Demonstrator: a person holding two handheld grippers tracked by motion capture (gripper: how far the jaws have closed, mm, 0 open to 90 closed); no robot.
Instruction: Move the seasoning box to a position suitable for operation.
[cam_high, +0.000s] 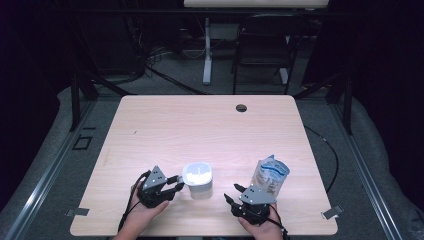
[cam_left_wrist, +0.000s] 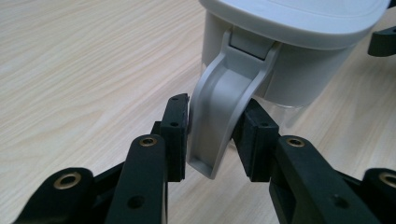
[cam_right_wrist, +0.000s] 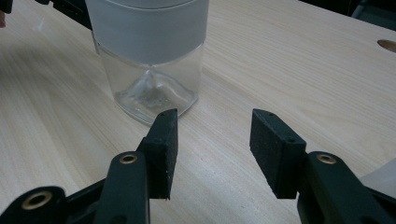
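Black pads of the left gripper (cam_left_wrist: 212, 140) flank the grey curved handle (cam_left_wrist: 223, 109) of the clear lidded jug (cam_high: 198, 180), barely touching, not clamped. Right gripper (cam_right_wrist: 212, 151) stands released, empty, beside a blue-white pouch (cam_high: 270, 176) on the pale wooden table (cam_high: 200, 125). Advice: close squarely on the handle before lifting.

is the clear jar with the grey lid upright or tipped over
Upright: the jar stands on its clear base on the table, grey lid on top.
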